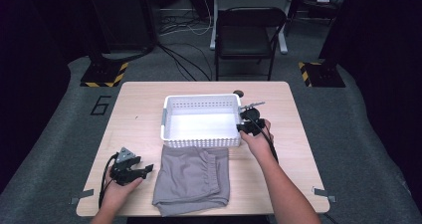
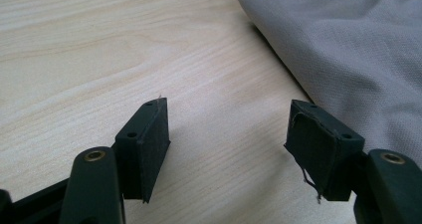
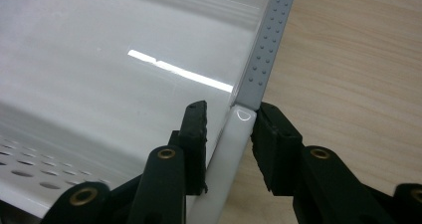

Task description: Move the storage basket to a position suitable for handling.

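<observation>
Two tools are at work over a pale wooden counter (image 1: 139, 114). The right tool (image 1: 247, 128) sits at the right-hand wall of a white basket (image 1: 171, 115), and in the right gripper view (image 3: 230, 129) its jaws straddle that wall's rim: one pad is pressed against the outside, the other stands inside the basket with a thin gap left between it and the plastic, so whether the rim is actually pinched cannot be told. Just ahead of the jaws a grey dotted strip (image 3: 268, 50) runs along the top of the rim, and beyond it lies the smooth, glossy basket floor, with rows of small holes in the wall at the lower left of that view. The right hand (image 1: 256, 143) holds this tool from the near side. The left tool (image 1: 147, 169) hovers low near the counter's front left, its jaws spread wide and holding nothing; in the left gripper view (image 2: 226, 129) bare wood shows between the pads. Just to its right lies a grey folded garment (image 1: 191, 176), with an elastic waistband towards the basket, its far edge touching or just short of the basket's front wall. Behind the counter stands a dark folding chair (image 1: 249, 35) on a grey floor.
</observation>
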